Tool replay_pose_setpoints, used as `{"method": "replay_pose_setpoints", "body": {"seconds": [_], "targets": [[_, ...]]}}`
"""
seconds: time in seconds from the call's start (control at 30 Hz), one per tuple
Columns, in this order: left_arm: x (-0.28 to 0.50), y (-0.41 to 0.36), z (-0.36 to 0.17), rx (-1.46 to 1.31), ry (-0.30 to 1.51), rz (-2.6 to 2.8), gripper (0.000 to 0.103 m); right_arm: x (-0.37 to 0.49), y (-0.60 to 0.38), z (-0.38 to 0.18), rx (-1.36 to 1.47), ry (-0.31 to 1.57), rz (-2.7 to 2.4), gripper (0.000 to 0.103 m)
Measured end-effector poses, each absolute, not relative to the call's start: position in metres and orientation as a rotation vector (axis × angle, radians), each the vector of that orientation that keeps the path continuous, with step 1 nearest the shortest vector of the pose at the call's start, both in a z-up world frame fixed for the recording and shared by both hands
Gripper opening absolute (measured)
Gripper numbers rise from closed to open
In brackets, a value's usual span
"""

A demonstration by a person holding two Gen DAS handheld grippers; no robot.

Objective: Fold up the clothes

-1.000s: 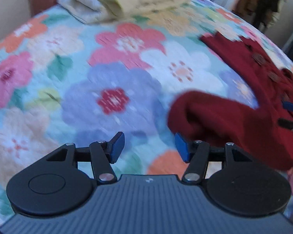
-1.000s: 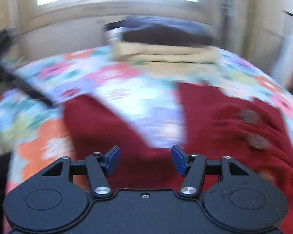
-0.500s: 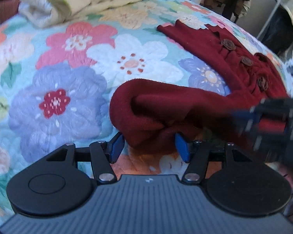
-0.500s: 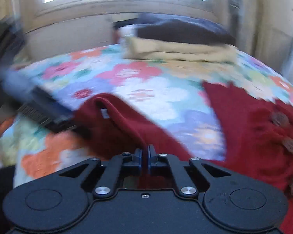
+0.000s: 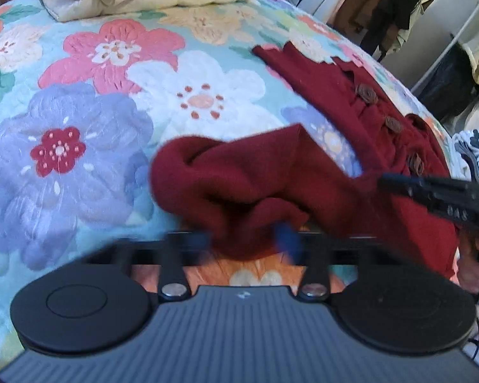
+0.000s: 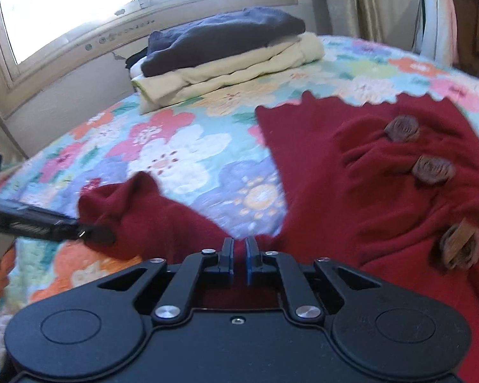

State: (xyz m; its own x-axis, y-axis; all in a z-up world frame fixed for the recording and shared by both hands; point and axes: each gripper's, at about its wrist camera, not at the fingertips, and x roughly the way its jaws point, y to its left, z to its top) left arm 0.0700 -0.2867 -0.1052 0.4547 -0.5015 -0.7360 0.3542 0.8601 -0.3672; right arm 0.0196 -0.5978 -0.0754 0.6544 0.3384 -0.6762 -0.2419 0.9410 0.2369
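Since 0.5 s ago the left gripper has closed in around the sleeve, fingers blurred, grip can't be told. Right gripper stays pinched on the sleeve near the cardigan body. Sleeve runs left-right betw. them across the quilt; cardigan runs lengthwise toward the folded stack.

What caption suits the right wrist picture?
Right gripper pinching a red cardigan sleeve on a floral quilt.

Dark red buttoned cardigan spread on floral quilt; sleeve bunched, lifted
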Motion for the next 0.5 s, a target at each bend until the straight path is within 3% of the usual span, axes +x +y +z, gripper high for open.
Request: {"method": "replay_pose_setpoints", "body": {"seconds": [0.07, 0.13, 0.17, 0.3, 0.5], "targets": [[0.069, -0.29, -0.095, -0.107, 0.923, -0.48, 0.016, 0.019, -0.595, -0.077, 0.148, 0.808, 0.347, 0.019], [0.066, -0.291, -0.078, -0.037, 0.85, -0.443, 0.016, 0.018, -0.593, -0.078, 0.158, 0.826, 0.348, 0.04], [0.065, -0.288, -0.066, -0.011, 0.803, -0.419, 0.016, 0.02, -0.593, -0.08, 0.169, 0.851, 0.34, 0.055], [0.063, -0.265, -0.025, 0.04, 0.646, -0.321, 0.016, 0.021, -0.592, -0.089, 0.232, 0.932, 0.377, 0.056], [0.087, -0.233, -0.04, -0.013, 0.762, -0.213, 0.016, 0.022, -0.585, -0.101, 0.435, 0.995, 0.599, 0.061]]}}
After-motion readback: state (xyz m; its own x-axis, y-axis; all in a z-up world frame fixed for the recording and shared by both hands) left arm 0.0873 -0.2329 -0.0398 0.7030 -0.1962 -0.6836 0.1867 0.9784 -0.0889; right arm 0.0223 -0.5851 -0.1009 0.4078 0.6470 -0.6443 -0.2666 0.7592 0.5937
